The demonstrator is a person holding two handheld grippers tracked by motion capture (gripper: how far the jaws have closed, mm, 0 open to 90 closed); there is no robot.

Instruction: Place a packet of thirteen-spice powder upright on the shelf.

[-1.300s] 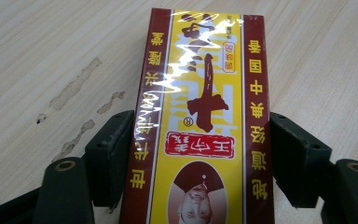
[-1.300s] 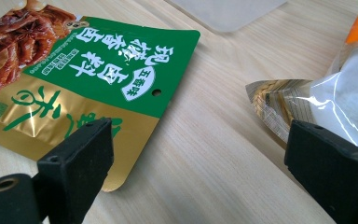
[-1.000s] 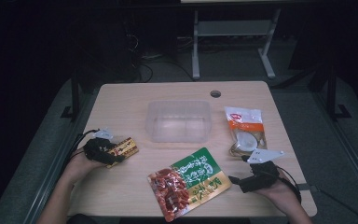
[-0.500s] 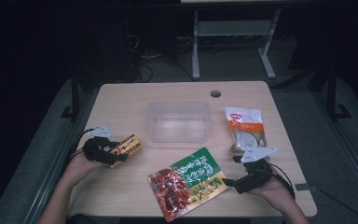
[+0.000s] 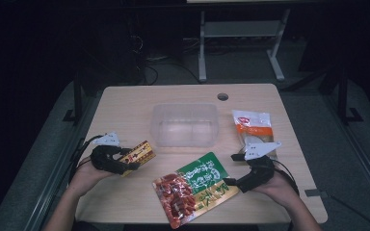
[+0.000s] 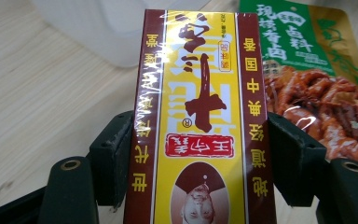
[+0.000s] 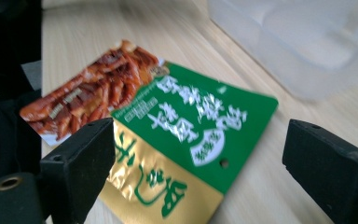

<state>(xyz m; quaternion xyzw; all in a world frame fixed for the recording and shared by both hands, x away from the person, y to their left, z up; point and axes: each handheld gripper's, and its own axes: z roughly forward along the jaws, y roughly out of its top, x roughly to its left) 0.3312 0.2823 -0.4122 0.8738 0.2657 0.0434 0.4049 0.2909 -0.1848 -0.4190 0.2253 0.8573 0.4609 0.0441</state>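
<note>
Your left gripper (image 5: 120,163) has its jaws clamped on the yellow box (image 6: 198,116), at the left of the high view. The clear tub (image 5: 185,124) lies up and to its right, with the box's long axis pointing that way. Your right gripper (image 7: 205,163) hangs open over the green pouch (image 7: 168,135).

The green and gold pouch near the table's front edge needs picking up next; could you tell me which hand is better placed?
Right: its open claw already faces the pouch; the left claw grips a yellow box.
</note>
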